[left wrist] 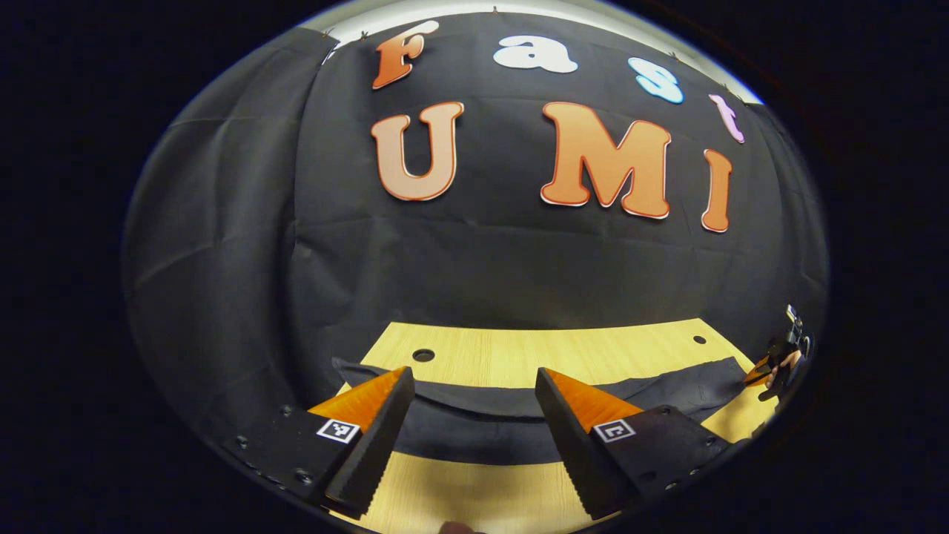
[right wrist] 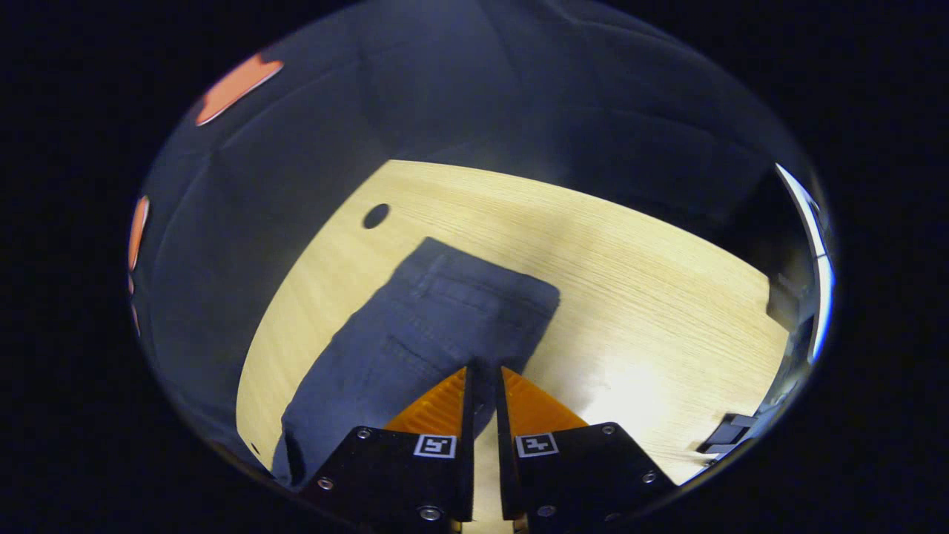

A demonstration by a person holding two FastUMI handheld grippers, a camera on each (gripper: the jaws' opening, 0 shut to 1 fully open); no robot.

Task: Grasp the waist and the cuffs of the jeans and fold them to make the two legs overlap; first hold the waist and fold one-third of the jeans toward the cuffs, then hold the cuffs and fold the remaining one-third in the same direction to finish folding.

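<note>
Dark denim lies flat on the pale wooden table (left wrist: 511, 356): the jeans (right wrist: 415, 326) stretch in a long band across the tabletop in the left gripper view, and in the right gripper view their waist end, with waistband and a pocket seam showing, points toward the table's far side.

No container of any kind holds them (they rest straight on the wood). A round hole (right wrist: 376, 216) is cut in the tabletop just beyond the waist corner.

In its own view the left gripper (left wrist: 474, 415) hovers above the near edge of the jeans with its orange-faced fingers spread wide and nothing between them.

The right gripper (right wrist: 483, 386) has its fingers drawn almost together at the jeans' edge, with only a thin gap; whether cloth is pinched between them cannot be told. It also appears small at the far right of the left gripper view, at the end of the jeans.

Black cloth walls close in the booth behind the table.
</note>
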